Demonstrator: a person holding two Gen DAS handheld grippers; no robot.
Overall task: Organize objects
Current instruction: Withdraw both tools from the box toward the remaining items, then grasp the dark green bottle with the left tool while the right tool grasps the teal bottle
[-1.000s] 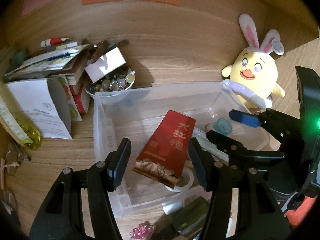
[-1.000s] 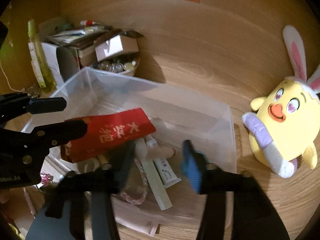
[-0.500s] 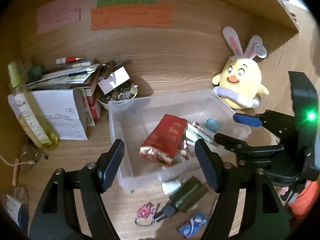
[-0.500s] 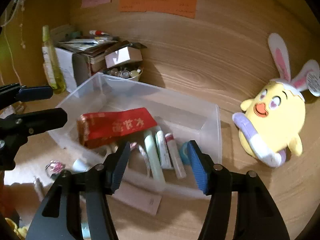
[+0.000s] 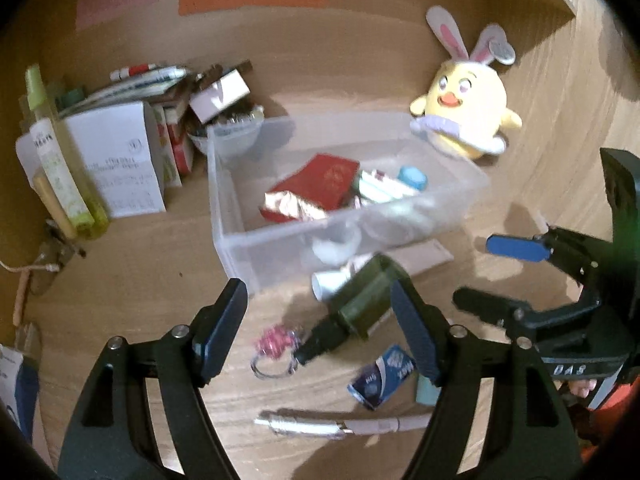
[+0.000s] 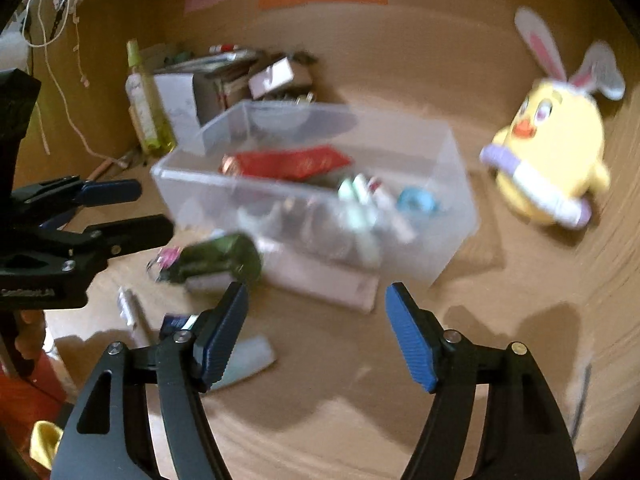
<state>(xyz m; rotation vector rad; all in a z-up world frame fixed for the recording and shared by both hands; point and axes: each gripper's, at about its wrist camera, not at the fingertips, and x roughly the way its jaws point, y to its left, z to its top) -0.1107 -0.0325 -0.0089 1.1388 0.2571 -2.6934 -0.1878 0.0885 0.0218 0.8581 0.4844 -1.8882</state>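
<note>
left wrist view: the left gripper [image 5: 320, 332] is wide open and holds nothing. under it on the wooden desk [image 5: 140, 272] lie a dark green bottle [image 5: 360, 304], a pink ring [image 5: 274, 346] and a blue packet [image 5: 382, 376]. the clear box [image 5: 240, 216] behind holds a red packet [image 5: 316, 186].

right wrist view: the right gripper [image 6: 316, 336] is opening, with nothing between its jaws. the clear box [image 6: 448, 184] sits ahead, blurry, and a yellow bunny toy [image 6: 556, 148] is well off to its right.

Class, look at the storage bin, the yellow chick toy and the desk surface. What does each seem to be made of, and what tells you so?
Storage bin: likely clear plastic with a slightly frosted finish; its contents show through the walls.
Chick toy: plush fabric, soft and matte, with a rounded stuffed shape.
Desk surface: wood or wood-look laminate; grain lines show, so either is possible.
</note>
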